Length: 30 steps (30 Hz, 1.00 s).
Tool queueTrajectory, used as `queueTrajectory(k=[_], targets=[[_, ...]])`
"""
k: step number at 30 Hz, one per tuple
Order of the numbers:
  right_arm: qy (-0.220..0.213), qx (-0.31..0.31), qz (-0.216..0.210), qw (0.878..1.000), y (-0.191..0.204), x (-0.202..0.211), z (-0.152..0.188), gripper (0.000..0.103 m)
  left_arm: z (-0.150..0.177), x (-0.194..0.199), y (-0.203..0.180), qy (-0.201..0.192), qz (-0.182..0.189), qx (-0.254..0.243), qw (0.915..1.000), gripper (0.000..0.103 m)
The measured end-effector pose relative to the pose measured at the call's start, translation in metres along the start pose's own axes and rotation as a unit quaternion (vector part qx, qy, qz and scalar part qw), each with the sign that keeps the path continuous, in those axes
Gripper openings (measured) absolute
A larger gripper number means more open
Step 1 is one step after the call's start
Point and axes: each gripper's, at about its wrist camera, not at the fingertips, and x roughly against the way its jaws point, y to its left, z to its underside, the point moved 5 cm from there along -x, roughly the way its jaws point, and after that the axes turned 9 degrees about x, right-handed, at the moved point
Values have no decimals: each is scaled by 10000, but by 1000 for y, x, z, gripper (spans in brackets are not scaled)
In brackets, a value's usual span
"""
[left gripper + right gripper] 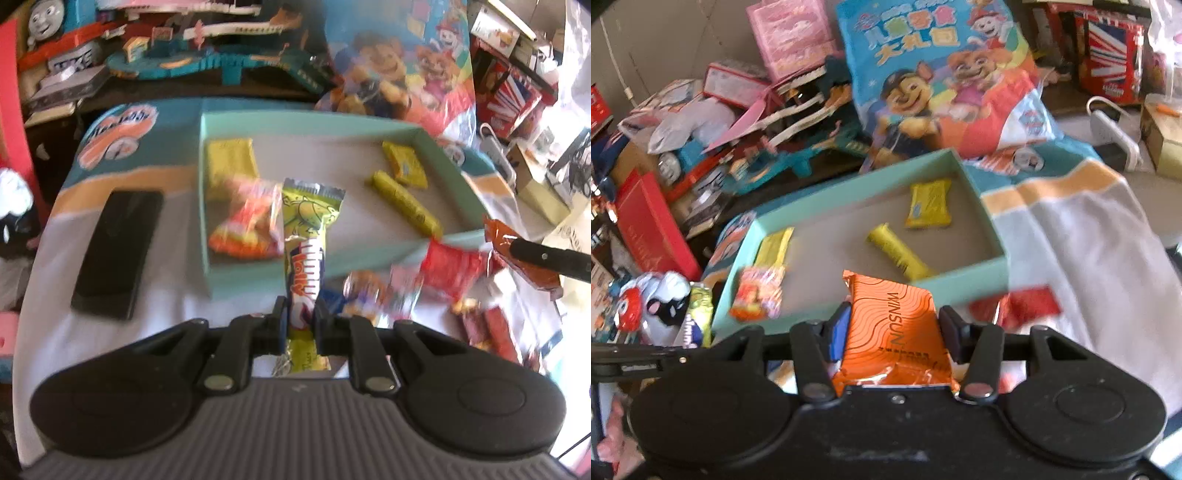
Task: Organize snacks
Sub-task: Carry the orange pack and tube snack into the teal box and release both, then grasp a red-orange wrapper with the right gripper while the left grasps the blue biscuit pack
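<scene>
Clamped tight in our left hand-held gripper is a yellow-green snack stick, hanging over the teal box. Our right hand-held gripper squeezes an orange packet reading WINSUN, just short of the box's near wall. Both wrappers look slick, so either could slide free and land outside on the table. Loose red snacks wait beside the box.

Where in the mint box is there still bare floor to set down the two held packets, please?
The mint box has bare floor in its middle, between the yellow tube and the orange-pink packet. Its left end is crowded.
</scene>
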Motion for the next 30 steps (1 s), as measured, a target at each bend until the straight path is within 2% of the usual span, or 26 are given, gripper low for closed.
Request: queueTrajectory(k=[8, 16, 17, 18, 19, 20, 21, 24, 28, 30], targets=[[-203, -58, 329, 9992, -29, -45, -51, 49, -57, -44, -19, -13, 13, 51, 10000, 13], [-92, 127, 615, 9980, -50, -100, -60, 50, -81, -90, -27, 71, -252, -14, 9997, 16], [-99, 149, 598, 9980, -52, -106, -61, 54, -84, -93, -27, 19, -344, -31, 9994, 26], [-94, 129, 554, 9983, -53, -110, -61, 58, -85, -94, -27, -24, -422, -48, 9991, 52], [-78, 76, 508, 9986, -55, -113, -61, 63, -86, -94, -28, -86, -469, -59, 9988, 66], [-90, 18, 450, 9989, -55, -113, -61, 73, -87, -91, -29, -210, -486, -89, 9986, 84], [-131, -7, 426, 9990, -55, -112, -61, 81, -86, -88, -31, -315, -517, -141, 9981, 92], [-217, -18, 419, 9989, -53, -106, -60, 91, -82, -83, -34, -380, -604, -236, 9972, 98], [-181, -40, 425, 9989, -49, -93, -54, 93, -70, -74, -33, -312, -577, -176, 9977, 102], [-170, -28, 424, 9990, -47, -83, -49, 100, -60, -67, -31, -299, -560, -183, 9978, 103]])
